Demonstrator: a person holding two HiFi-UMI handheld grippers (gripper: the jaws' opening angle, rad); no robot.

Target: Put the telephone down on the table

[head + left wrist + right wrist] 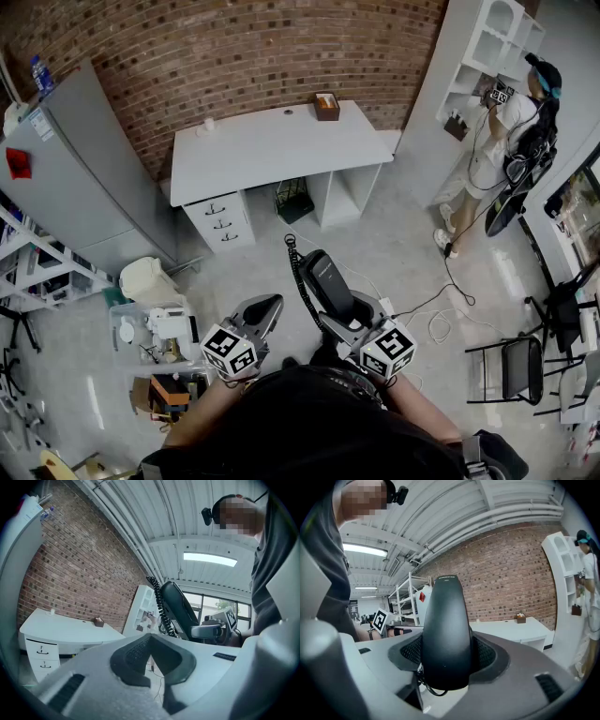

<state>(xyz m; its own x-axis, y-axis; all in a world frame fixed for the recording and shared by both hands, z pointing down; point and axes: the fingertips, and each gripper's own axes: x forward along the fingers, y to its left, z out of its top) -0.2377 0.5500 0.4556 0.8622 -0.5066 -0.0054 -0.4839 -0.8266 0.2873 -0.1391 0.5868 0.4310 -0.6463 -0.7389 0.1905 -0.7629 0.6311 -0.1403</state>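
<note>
Brick wall (281, 47) closes the room at twelve o'clock in the head view, and one white table (272, 145) is set before it. One telephone (328, 281), with a single coiled cord (298, 272) along its nine o'clock side, is carried by the right gripper (345, 314) at six o'clock of the table, well apart from it. The left gripper (264, 309) is held at nine o'clock of the telephone.

In the left gripper view, its jaws are seen drawn together with nothing between them, and the telephone (180, 609) appears at two o'clock.

In the right gripper view, the jaws are spread wide and pressed on the telephone's (445, 630) sides, with the table (515, 630) at three o'clock.

Nothing is judged done yet: the approach and the setting down are left. Two grippers, one telephone and one table are counted.
</note>
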